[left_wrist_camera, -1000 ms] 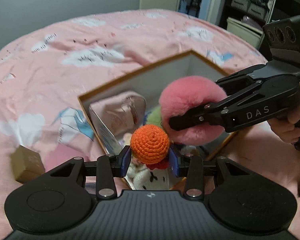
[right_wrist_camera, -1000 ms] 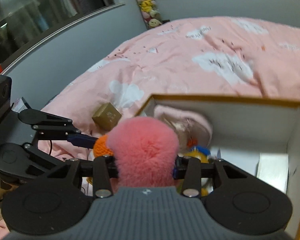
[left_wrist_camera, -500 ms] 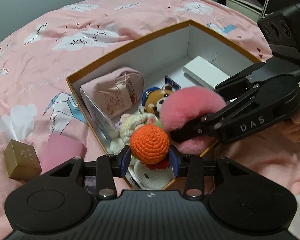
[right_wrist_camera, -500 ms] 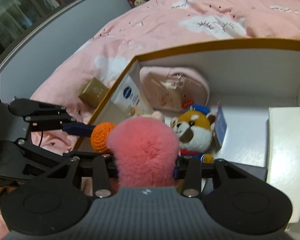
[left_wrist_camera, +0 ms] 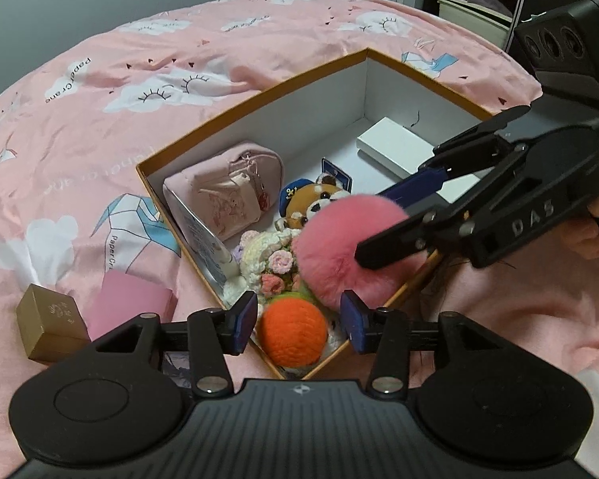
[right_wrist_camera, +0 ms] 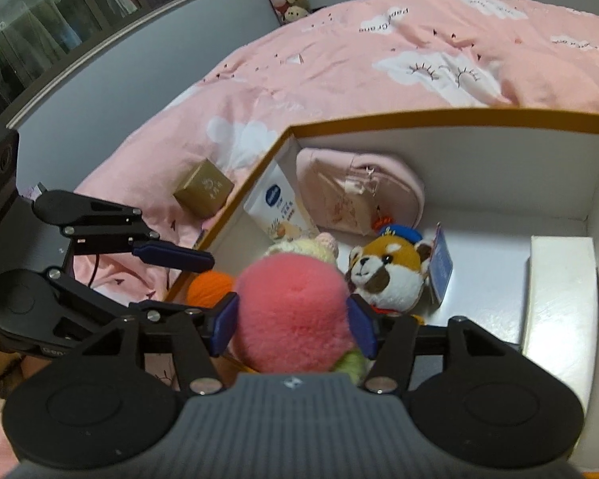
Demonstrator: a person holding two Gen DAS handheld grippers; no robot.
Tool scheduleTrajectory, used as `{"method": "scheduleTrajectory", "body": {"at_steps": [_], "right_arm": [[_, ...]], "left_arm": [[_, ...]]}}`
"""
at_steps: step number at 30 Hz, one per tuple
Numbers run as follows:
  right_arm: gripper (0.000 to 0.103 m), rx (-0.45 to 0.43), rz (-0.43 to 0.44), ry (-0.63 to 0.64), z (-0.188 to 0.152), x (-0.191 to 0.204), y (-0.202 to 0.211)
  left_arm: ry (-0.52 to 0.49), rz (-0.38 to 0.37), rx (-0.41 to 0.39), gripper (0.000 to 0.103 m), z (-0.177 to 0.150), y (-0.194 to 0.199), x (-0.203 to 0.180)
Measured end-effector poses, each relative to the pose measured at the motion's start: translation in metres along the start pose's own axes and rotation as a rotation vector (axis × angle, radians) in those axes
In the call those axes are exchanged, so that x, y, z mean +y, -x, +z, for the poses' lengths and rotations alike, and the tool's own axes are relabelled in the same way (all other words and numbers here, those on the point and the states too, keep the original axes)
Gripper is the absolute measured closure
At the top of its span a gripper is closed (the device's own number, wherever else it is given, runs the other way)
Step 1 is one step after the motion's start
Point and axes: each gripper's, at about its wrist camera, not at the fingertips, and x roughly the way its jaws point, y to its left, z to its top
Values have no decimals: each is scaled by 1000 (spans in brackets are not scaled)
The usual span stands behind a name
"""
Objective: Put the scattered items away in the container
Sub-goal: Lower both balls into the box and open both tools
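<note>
Both balls let go over the box

The left gripper [left_wrist_camera: 297,323] angles down over the near corner of the box [left_wrist_camera: 259,97], jaws opening, pads clear of the orange crochet ball [left_wrist_camera: 292,333], which sits between them among the crochet flowers [left_wrist_camera: 277,269], so it lands inside, not on the bedspread [left_wrist_camera: 100,127]. The right gripper [right_wrist_camera: 293,321] reaches in from the right, also tilted down, jaws opening around the pink pompom [right_wrist_camera: 293,311]; whether the pads touch the fur I cannot tell. Beyond lie the red panda plush [right_wrist_camera: 387,269], pink pouch [left_wrist_camera: 223,195] and white carton [left_wrist_camera: 399,147]. The gold box [left_wrist_camera: 50,327] and pink card [left_wrist_camera: 129,303] lie outside, near left.
</note>
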Motion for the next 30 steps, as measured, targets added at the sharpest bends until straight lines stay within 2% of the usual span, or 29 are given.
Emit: {"method": "scheduleTrajectory", "body": {"at_steps": [2, 3, 4, 7, 10, 17, 25, 30], "right_arm": [[42, -14, -1, -3, 2, -1, 5], [47, -16, -1, -3, 2, -2, 7], [57, -16, 0, -5, 3, -2, 7], [73, 7, 19, -12, 2, -3, 3], [80, 42, 38, -1, -2, 1, -5], [80, 77, 28, 24, -6, 7, -12], [78, 78, 5, 35, -7, 10, -10], [78, 83, -11, 53, -7, 13, -11]], "left_arm": [[7, -4, 1, 53, -1, 2, 1], [10, -7, 2, 60, -1, 3, 1], [14, -7, 2, 64, -1, 3, 1], [24, 4, 5, 67, -4, 3, -1], [37, 17, -3, 67, -6, 4, -3], [80, 30, -28, 67, -12, 5, -4], [129, 3, -90, 67, -17, 16, -4], [144, 5, -96, 67, -18, 17, -5]]}}
